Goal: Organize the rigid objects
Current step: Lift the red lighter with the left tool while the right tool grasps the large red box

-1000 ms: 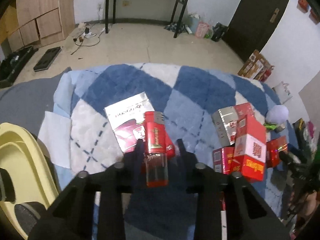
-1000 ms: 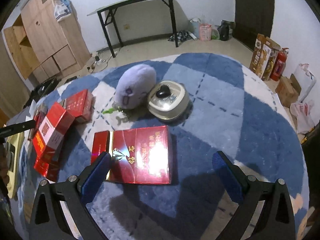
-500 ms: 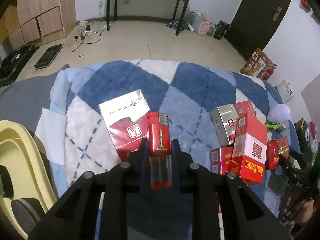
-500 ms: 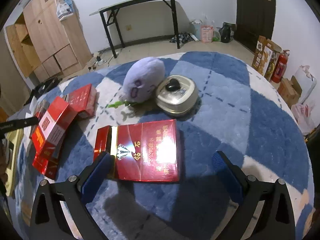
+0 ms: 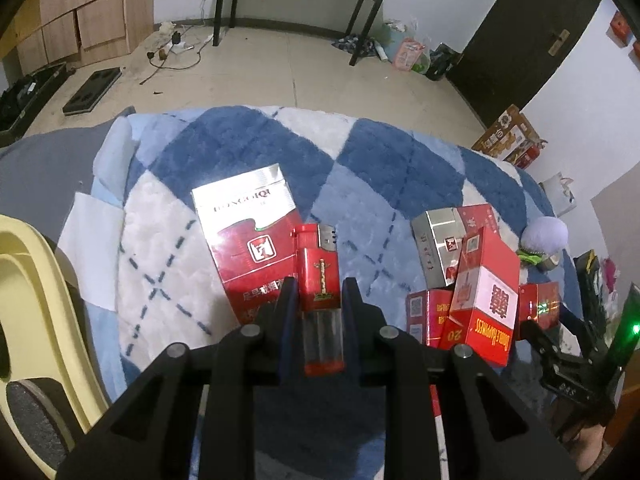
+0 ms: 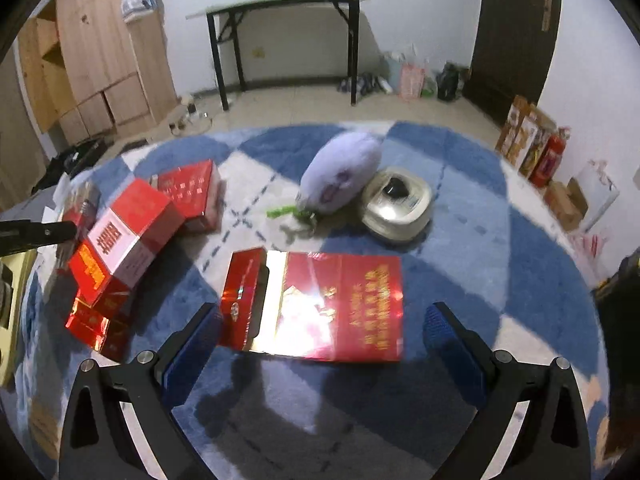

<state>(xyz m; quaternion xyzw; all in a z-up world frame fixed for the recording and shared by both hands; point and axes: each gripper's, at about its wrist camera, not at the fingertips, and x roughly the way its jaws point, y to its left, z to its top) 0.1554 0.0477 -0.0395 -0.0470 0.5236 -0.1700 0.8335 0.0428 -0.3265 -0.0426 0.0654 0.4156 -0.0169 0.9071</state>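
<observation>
My left gripper [image 5: 319, 286] is shut on a red lighter [image 5: 320, 276] with a clear lower half, held above a red and silver cigarette carton [image 5: 250, 236] on the blue and white rug. A pile of red cigarette boxes [image 5: 484, 292] lies to its right. My right gripper [image 6: 324, 320] is open, its fingers on either side of a large flat red carton [image 6: 320, 300] lying on the rug. The same pile of red boxes [image 6: 124, 240] is at the left in the right wrist view.
A purple plush toy [image 6: 344, 176] and a round cream tin [image 6: 396, 204] lie beyond the flat carton. A yellow plastic chair [image 5: 36, 304] stands at the left of the rug. A black table [image 6: 280, 40] and a wooden cabinet [image 6: 92, 52] stand by the far wall.
My left gripper has closed on the lighter and lifted it. My right gripper has moved closer to the flat red carton, staying open.
</observation>
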